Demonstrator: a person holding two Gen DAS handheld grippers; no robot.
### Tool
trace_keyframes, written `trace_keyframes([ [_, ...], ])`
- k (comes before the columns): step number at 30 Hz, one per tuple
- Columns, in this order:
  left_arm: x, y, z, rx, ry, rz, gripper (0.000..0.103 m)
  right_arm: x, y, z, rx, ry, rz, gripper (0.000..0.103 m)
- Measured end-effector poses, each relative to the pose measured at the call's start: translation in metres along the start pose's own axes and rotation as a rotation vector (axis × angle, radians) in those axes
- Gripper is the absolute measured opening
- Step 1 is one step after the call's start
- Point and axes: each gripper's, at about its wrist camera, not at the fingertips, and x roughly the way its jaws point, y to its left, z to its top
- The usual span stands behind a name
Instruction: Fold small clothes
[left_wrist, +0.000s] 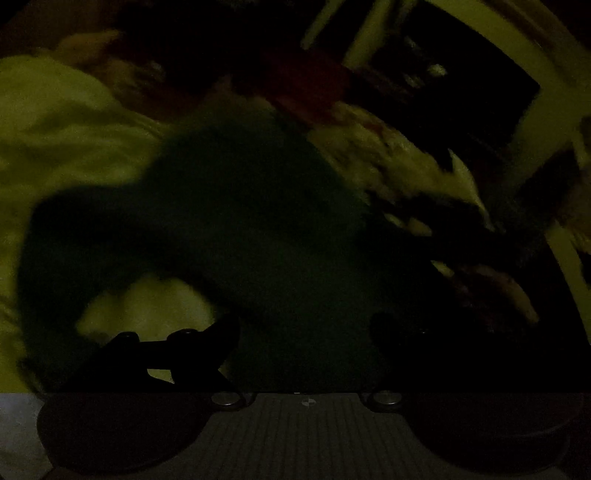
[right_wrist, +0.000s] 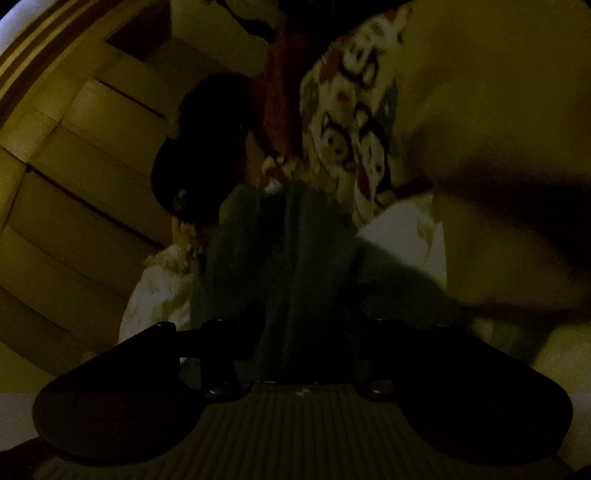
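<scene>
Dark green garment (left_wrist: 236, 236) fills frame centre, bunched between both tools. Left gripper (left_wrist: 303, 332) and right gripper (right_wrist: 299, 332) apparently pinching it; too dark, cannot tell. Keep cloth taut, clear of patterned fabric (right_wrist: 351, 122) upper centre.

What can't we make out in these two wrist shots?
- Dark green garment: left wrist view, motion blur and dim light hide its type and fold state.
- Left gripper: the right finger is lost in shadow; jaws unreadable.
- Right gripper: green cloth runs between the fingers; whether the jaws pinch it is unclear.
- Patterned fabric: right wrist view, cut off by the top edge, print blurred.
</scene>
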Motion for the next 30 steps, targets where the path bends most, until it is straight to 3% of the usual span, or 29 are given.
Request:
trace_keyframes([
  [2,0.014,-0.019,-0.011,0.077,0.034,-0.007,0.103,0.006,-0.002,-0.004,0.004,0.006,-0.013,0.052],
  [6,0.049,-0.058,-0.031,0.313,0.105,0.147,0.103,0.014,-0.008,-0.010,0.001,0.006,-0.026,0.052],
  [9,0.068,-0.067,-0.044,0.438,0.143,0.242,0.102,0.010,-0.009,-0.013,-0.018,0.001,-0.014,0.052],
  [11,0.070,-0.062,-0.044,0.434,0.138,0.256,0.083,0.008,-0.009,-0.015,-0.043,0.001,-0.009,0.052],
  [13,0.061,-0.052,-0.033,0.318,0.120,0.201,0.067,0.006,-0.010,-0.015,-0.049,-0.004,0.007,0.052],
  [14,0.055,-0.043,-0.023,0.229,0.103,0.157,0.065,0.006,-0.011,-0.014,-0.046,-0.006,0.013,0.052],
  [17,0.029,-0.010,0.003,-0.040,0.044,-0.014,0.064,0.009,-0.013,-0.011,-0.029,-0.017,0.026,0.052],
  [20,-0.002,0.016,0.020,-0.224,-0.040,-0.107,0.063,0.019,-0.018,-0.003,0.041,-0.040,0.050,0.047],
  [22,-0.014,0.033,0.016,-0.357,-0.043,-0.195,0.062,0.021,-0.024,0.001,0.112,-0.079,0.065,0.011],
  [25,-0.010,0.056,-0.012,-0.507,0.039,-0.217,0.061,0.006,-0.024,0.006,0.131,-0.199,0.077,0.011],
  [27,0.018,0.068,-0.039,-0.584,0.168,-0.240,0.062,-0.011,-0.015,0.008,0.067,-0.278,0.059,0.010],
  [28,0.036,0.072,-0.054,-0.621,0.242,-0.228,0.066,-0.016,-0.011,0.009,0.026,-0.303,0.039,0.002],
  [30,0.061,0.075,-0.074,-0.645,0.288,-0.203,0.063,-0.019,-0.011,0.014,-0.008,-0.312,-0.016,0.002],
])
